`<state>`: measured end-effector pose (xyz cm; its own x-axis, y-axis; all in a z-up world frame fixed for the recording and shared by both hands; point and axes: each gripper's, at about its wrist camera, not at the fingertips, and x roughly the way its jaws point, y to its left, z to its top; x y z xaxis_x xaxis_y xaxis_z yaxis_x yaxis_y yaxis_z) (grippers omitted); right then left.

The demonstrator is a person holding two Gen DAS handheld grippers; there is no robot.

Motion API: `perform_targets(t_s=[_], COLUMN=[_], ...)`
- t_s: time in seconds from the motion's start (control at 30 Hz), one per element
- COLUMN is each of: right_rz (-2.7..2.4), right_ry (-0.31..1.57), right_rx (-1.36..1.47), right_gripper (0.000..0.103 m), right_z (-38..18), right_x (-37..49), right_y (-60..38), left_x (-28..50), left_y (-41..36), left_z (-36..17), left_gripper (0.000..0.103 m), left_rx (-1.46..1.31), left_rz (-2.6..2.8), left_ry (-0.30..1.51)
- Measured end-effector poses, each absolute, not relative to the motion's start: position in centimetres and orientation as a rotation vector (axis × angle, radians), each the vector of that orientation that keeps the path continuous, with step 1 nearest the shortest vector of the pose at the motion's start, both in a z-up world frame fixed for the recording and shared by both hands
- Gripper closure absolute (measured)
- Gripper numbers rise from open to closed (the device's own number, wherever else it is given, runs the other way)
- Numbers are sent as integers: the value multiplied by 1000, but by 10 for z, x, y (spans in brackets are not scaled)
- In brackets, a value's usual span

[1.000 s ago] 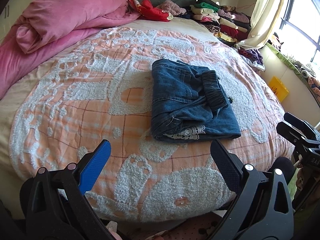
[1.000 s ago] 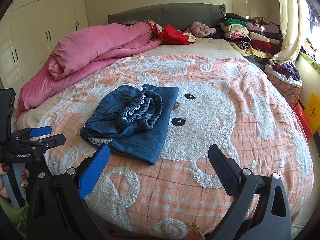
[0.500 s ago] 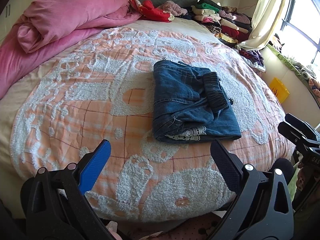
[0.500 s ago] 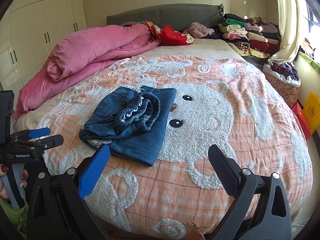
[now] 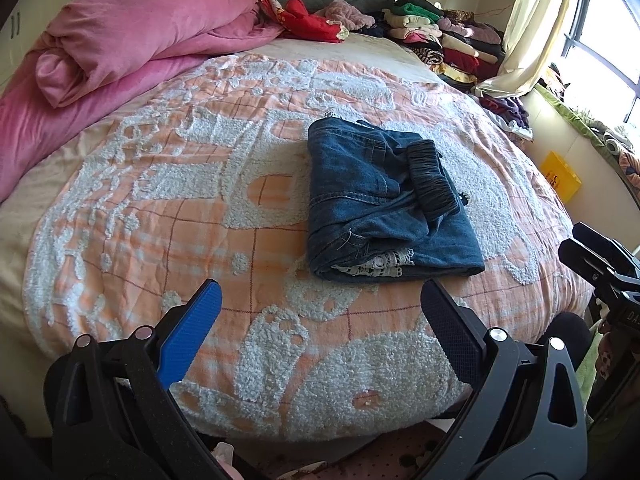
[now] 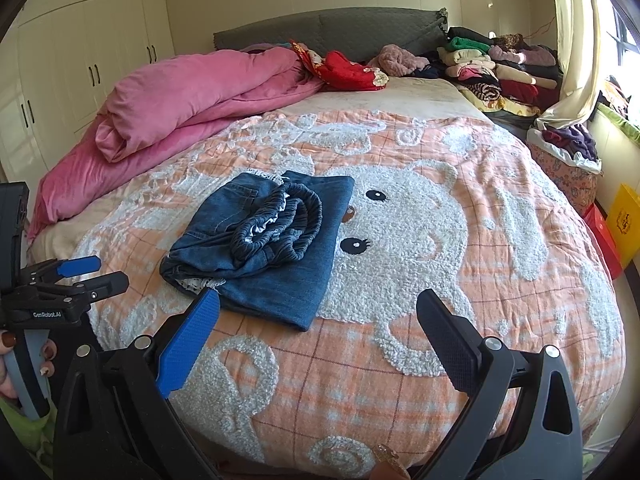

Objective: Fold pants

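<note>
A pair of blue denim pants (image 5: 384,200) (image 6: 264,244) lies folded into a compact rectangle on the orange-and-white bedspread, its elastic waistband bunched on top and white lace showing at the near edge. My left gripper (image 5: 320,300) hovers open at the foot of the bed, short of the pants, with nothing between its fingers. My right gripper (image 6: 318,312) is open too, near the pants' near right corner, holding nothing. In the right wrist view the left gripper (image 6: 86,272) shows at far left, held by a hand (image 6: 24,360).
A rolled pink duvet (image 6: 180,108) fills the bed's left side. Red clothes (image 6: 352,70) and stacks of folded garments (image 6: 492,68) line the headboard and right side. A curtain (image 6: 572,60), a yellow box (image 6: 624,220) and white wardrobes (image 6: 80,60) flank the bed.
Both grippers have drawn slightly back and shifted view; the folded pants lie unmoved on the bedspread. Both stay open.
</note>
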<state>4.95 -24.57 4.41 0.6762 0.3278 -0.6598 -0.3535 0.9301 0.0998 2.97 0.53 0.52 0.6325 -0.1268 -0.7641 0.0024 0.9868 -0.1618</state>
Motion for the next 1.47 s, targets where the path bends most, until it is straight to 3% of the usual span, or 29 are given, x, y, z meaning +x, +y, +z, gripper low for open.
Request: perform_targets(t_s=[0.97, 1.17, 1.47], right_rz=[285, 160, -211], right_ry=[749, 760, 863], right_rx=[-50, 24, 72], right_gripper=[5, 5, 5], right_z=[39, 33, -6], right_x=[54, 79, 215], right_y=[-264, -306, -452], left_x=[31, 50, 167], left_y=[15, 81, 272], left_z=[-7, -9, -53], left_gripper=[10, 10, 10], left_rx=[-118, -216, -381], left_rz=[-23, 92, 530], left_ry=[919, 893, 960])
